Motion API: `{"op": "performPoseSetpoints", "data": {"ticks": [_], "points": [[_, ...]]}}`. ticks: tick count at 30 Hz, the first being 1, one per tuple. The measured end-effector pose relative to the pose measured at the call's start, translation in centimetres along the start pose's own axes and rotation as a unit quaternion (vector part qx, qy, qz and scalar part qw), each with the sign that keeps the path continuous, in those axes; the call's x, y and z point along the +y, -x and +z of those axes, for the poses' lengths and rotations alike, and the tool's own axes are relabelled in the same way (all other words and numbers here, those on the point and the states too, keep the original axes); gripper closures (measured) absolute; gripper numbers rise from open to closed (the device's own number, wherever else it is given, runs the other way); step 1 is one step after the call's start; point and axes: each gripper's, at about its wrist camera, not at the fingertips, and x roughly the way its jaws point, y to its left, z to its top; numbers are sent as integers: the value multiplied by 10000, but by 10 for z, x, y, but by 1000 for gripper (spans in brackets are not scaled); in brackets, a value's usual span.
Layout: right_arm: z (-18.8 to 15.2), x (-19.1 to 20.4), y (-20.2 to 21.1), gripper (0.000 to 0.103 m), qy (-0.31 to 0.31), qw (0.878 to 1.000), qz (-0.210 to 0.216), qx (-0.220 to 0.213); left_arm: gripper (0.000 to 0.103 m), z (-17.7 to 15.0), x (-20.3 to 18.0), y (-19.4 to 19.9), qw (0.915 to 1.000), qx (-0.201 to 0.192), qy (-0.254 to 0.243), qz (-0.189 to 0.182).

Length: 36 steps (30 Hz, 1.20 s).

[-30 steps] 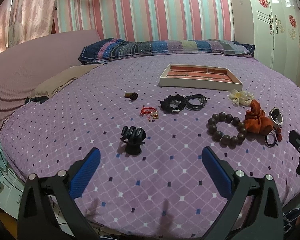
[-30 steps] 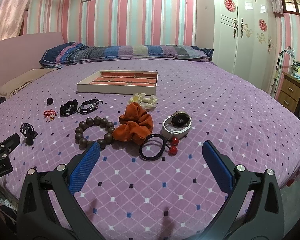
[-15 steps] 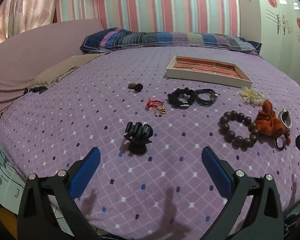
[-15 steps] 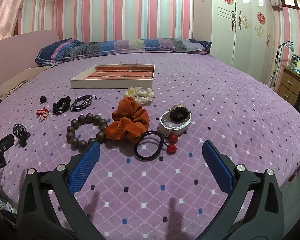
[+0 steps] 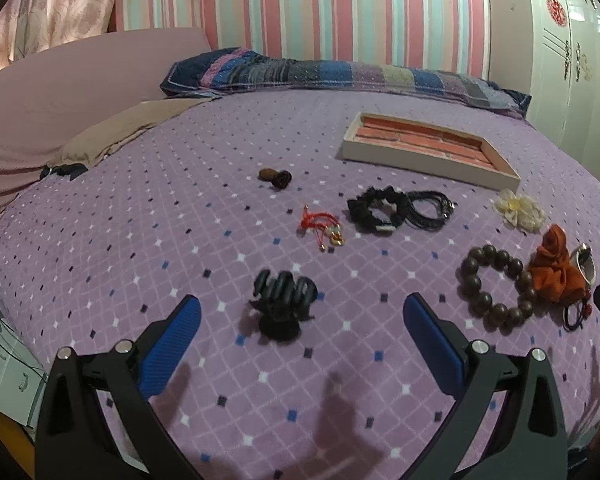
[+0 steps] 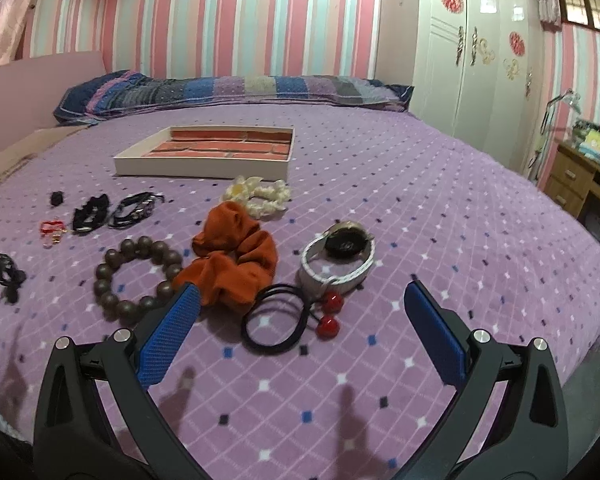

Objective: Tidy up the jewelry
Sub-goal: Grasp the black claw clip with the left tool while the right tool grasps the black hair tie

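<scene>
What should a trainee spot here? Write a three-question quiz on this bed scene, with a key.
1. True or false: the white tray already holds jewelry.
2. Which item lies nearest the left gripper? A) black claw clip B) wooden bead bracelet C) cream flower scrunchie
3. In the right wrist view, what touches the wooden bead bracelet on its right side?

Key
1. False; only its brick-patterned lining shows.
2. A
3. The orange scrunchie.

Glossy bead bracelet, fleecy bedspread
</scene>
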Motion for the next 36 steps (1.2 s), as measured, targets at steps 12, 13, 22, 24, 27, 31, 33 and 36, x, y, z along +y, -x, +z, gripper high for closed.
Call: {"op": "performPoseSetpoints", "data": {"ticks": [12,13,22,24,27,31,33,36], "points": [[3,-8,-20,4,-39,9999,78,116,4,1,9,-38,9985,528,-118,-18],[2,-10,-22,4,-103,9998,96,158,4,1,10,-39,9987,499,-126,56],[-9,-22,-29,9,-391,9989,63,256,4,-2,11,-47,9983,574,-79,-86],[-10,-25,-26,11,-470,9987,60,175,4,-3,10,-49,9982,573,-115,-93],[-14,-27,-31,13,-479,9984,51,307,4,-6,11,-51,9985,530,-146,-11],[-21,-23,-46,26,-443,9968,151,645,4,-8,14,-63,9978,657,-54,-115],[-24,-22,-52,30,-448,9961,159,746,5,-9,16,-67,9974,707,-8,-149],[-25,-22,-56,34,-496,9955,164,785,6,-9,18,-67,9976,666,40,-164]]}}
